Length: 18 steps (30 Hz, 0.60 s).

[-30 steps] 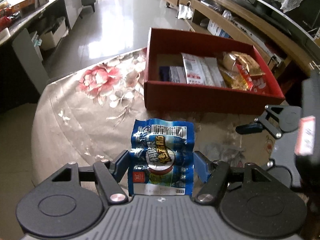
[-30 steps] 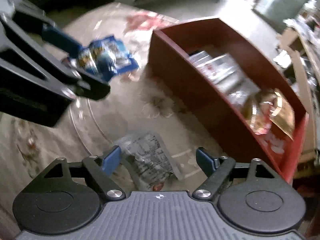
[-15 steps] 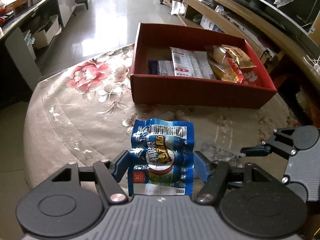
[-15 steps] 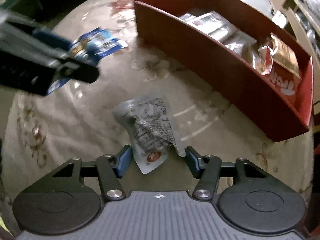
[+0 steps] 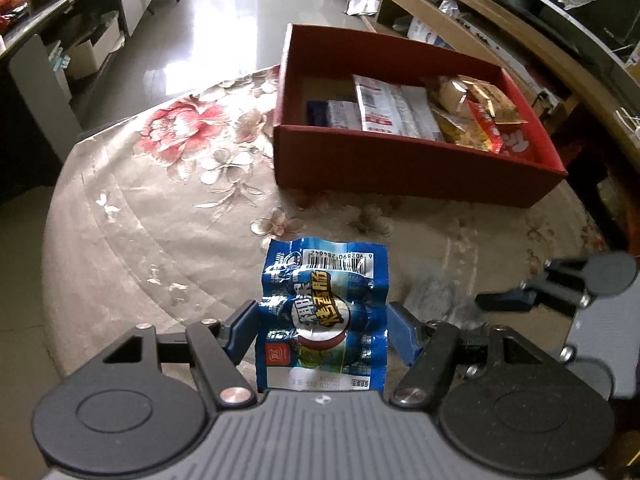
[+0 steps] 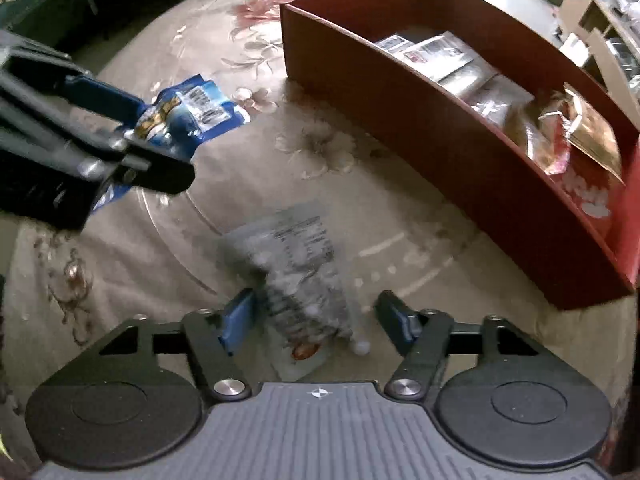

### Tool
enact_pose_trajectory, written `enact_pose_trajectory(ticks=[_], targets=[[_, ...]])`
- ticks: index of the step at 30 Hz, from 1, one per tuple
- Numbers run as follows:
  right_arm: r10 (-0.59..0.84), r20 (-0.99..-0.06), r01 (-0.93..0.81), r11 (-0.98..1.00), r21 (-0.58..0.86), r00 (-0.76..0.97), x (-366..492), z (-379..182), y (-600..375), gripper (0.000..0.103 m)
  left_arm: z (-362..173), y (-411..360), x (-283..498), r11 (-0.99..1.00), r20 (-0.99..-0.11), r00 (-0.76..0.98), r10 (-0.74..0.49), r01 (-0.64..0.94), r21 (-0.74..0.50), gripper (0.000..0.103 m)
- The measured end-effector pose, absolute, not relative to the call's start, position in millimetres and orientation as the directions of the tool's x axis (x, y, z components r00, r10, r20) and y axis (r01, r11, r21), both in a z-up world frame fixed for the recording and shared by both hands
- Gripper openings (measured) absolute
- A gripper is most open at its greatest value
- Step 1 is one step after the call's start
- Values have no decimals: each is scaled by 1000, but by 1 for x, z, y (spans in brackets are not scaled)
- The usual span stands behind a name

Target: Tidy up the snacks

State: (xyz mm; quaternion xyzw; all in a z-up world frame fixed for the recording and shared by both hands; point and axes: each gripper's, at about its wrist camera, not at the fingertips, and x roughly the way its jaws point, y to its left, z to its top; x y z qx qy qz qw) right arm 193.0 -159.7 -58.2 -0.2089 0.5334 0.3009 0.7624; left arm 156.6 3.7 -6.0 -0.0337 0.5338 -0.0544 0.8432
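A blue sausage packet [image 5: 324,316] hangs a little above the flowered tablecloth, and my left gripper [image 5: 322,332] is shut on its sides. The right wrist view shows the same blue packet [image 6: 192,108] at upper left in the left gripper [image 6: 132,140]. A clear grey snack packet [image 6: 296,272] lies on the cloth, its near end between the jaws of my right gripper [image 6: 316,318]. Those jaws are closing; the right pad still stands apart from the packet. The red box [image 5: 400,168] holds several snack packs; its near wall [image 6: 440,128] is beyond the clear packet.
The round table's edge [image 5: 56,216] curves along the left, with bare floor beyond. A low wooden shelf unit [image 5: 460,20] runs behind the red box. The flowered tablecloth [image 6: 320,152] lies bare between the two packets and the box.
My right gripper's jaws have narrowed around the clear packet, and it has rolled and settled over it. The left gripper still holds the blue packet in the same place.
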Motion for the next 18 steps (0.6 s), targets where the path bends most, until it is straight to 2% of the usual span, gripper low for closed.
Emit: enact_pose_trajectory(ticks=[4,9,11,12,15,17,18], targets=[[206,-944,-666,746,-20,259,177,-56,-159,61,-1,1,151,991,-890,437,-131,67,-114,72],[240,-930,-605,796,24,279,162,-39,-179,57,2,3,149,990,-887,440,-141,66,-125,72],[245,-927,-586,809,35,283,162,-37,-184,47,2,2,148,989,-888,435,-149,68,-132,72],[248,-930,-575,816,50,271,163,-39,-187,48,2,2,147,989,-888,433,-151,70,-134,72],[251,-936,-599,799,55,249,159,-45,-188,58,1,2,145,989,-890,432,-146,71,-128,72],[238,-937,-635,772,23,256,157,-45,-185,78,-1,2,145,989,-893,426,-145,70,-128,72],[236,-936,-647,762,11,262,158,-46,-182,81,-2,1,145,989,-894,424,-144,70,-126,72]])
